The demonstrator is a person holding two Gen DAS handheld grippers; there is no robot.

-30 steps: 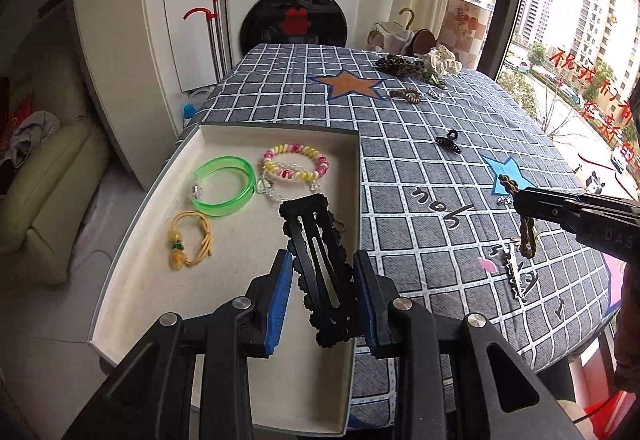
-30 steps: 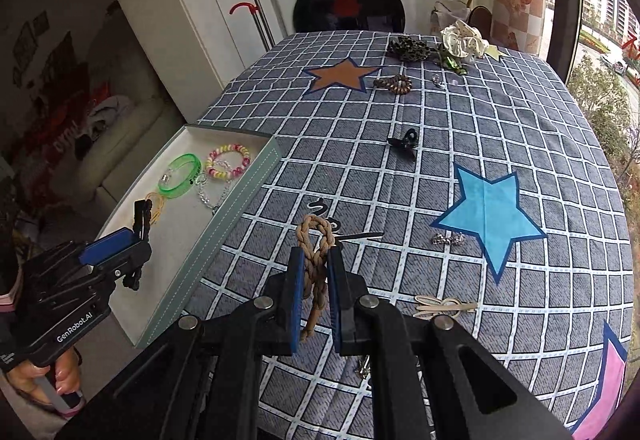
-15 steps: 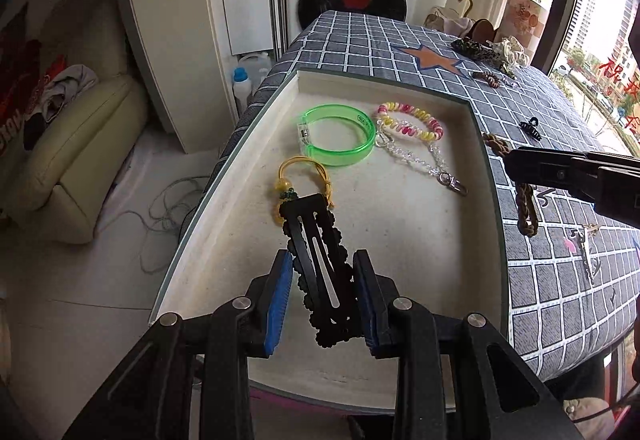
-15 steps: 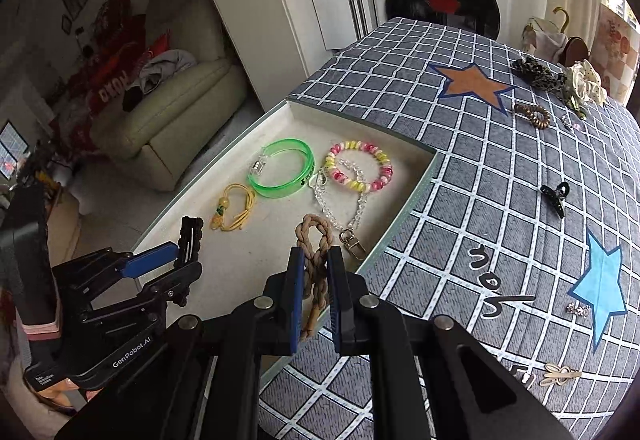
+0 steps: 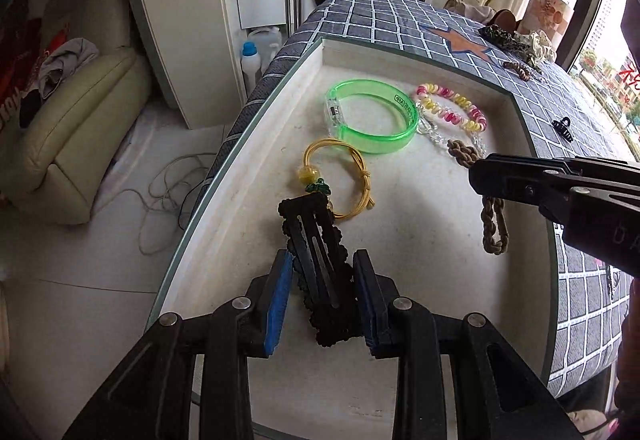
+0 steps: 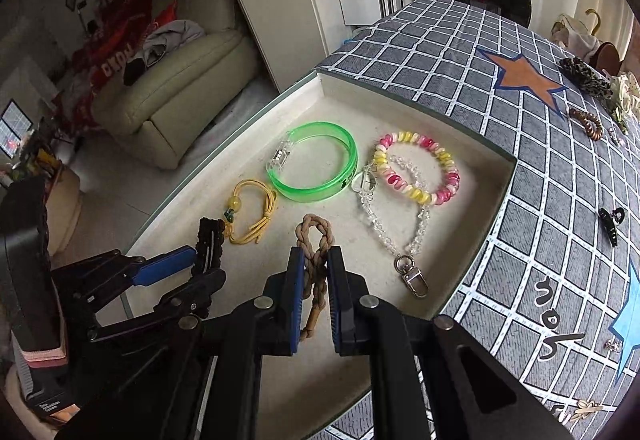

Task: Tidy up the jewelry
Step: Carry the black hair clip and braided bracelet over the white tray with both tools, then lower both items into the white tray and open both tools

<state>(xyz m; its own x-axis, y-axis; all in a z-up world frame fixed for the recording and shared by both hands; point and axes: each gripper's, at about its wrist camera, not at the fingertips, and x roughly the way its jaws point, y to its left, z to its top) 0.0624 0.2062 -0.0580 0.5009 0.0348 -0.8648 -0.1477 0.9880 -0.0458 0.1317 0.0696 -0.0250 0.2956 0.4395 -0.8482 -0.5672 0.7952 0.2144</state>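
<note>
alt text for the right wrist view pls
The right tool grips a brown braided cord loop above a shallow cream tray holding a green plastic bangle, a pink-and-yellow coil bracelet and a yellow cord bracelet.

The right gripper point(image 6: 314, 280) pinches a brown braided cord point(image 6: 314, 240) above the white tray point(image 6: 472, 240); at ten o'clock the left gripper point(image 6: 200, 264) clamps a black hair clip point(image 6: 210, 240), and a green bangle point(image 6: 314, 168) lies at twelve

Both wrist cams: close, downward, tray point(image 5: 400, 224) shared.
</note>
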